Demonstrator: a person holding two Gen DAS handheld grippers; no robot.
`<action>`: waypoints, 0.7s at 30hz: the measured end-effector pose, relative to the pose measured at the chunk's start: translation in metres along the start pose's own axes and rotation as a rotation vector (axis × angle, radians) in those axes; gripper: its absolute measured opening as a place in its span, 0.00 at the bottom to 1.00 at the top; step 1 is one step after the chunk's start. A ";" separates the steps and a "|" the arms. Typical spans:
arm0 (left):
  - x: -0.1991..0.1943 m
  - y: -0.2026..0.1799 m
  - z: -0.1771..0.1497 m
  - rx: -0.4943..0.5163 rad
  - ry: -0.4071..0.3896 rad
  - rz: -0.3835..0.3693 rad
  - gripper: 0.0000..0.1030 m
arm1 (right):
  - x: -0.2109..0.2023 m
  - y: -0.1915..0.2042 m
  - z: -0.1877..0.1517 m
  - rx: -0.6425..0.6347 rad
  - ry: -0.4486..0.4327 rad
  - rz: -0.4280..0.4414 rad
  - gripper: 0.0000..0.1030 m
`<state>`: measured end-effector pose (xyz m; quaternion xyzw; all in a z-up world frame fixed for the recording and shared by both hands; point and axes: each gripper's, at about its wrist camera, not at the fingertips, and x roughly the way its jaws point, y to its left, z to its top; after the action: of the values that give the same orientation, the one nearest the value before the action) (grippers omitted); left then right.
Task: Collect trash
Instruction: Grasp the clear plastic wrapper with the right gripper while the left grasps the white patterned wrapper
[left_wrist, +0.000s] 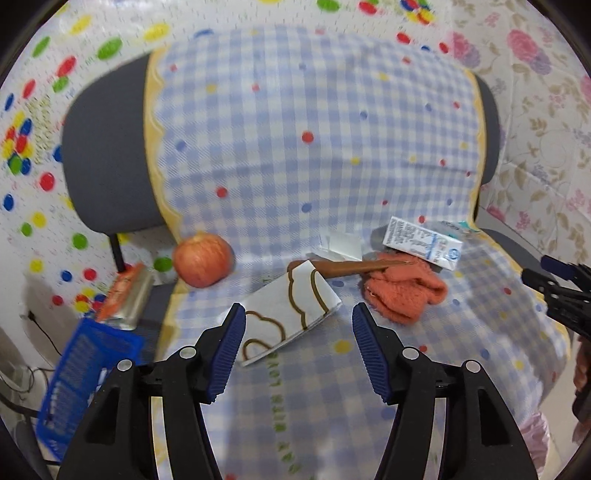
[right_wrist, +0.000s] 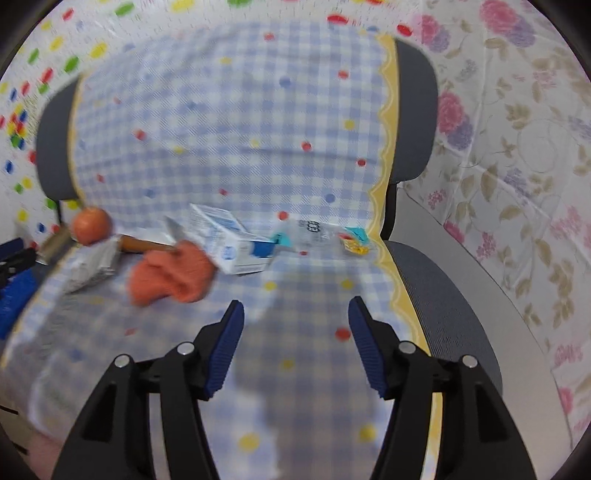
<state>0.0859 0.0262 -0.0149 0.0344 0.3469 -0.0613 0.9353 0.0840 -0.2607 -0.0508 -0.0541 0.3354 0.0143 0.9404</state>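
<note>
Right now the left gripper (left_wrist: 298, 319) hangs with its jaws apart and nothing pinched between them, above the checked cloth (left_wrist: 295, 147) that covers a grey office chair (left_wrist: 107, 158). Taking that cloth as the landmark: a white folded wrapper with brown outlines (left_wrist: 291, 317) lies on it just ahead of the left fingertips, one corner reaching in between them without touching either pad. Beyond the wrapper a brown wooden-looking stick (left_wrist: 354, 266) rests across an orange knitted cloth (left_wrist: 402, 290), and a small white carton (left_wrist: 423, 243) leans on the far side of that knit. An apple (left_wrist: 203, 258) sits at the cloth's left edge, by the yellow scalloped border. Off that edge, lower down, stands a blue plastic basket (left_wrist: 85, 373) with a crumpled orange-and-silver packet (left_wrist: 125, 295) above its rim.

The right gripper (right_wrist: 295, 315) is likewise spread, empty, over a bare stretch of the cloth's front half. Ahead of it lies the carton (right_wrist: 236, 243), and farther right a clear wrapper with teal and yellow print (right_wrist: 332, 232) sits near the cloth's right border. Past that border the bare grey seat (right_wrist: 443, 295) is open.
</note>
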 end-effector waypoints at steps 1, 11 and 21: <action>0.006 0.000 0.002 -0.003 0.007 -0.003 0.61 | 0.015 -0.002 0.004 -0.012 0.017 -0.016 0.60; 0.057 -0.001 0.024 -0.005 0.035 0.022 0.70 | 0.116 -0.001 0.034 -0.235 0.105 -0.137 0.71; 0.068 0.004 0.017 0.006 0.067 0.019 0.70 | 0.138 0.015 0.050 -0.369 0.126 -0.169 0.26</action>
<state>0.1486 0.0224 -0.0466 0.0428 0.3773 -0.0522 0.9236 0.2215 -0.2416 -0.1014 -0.2542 0.3795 -0.0066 0.8895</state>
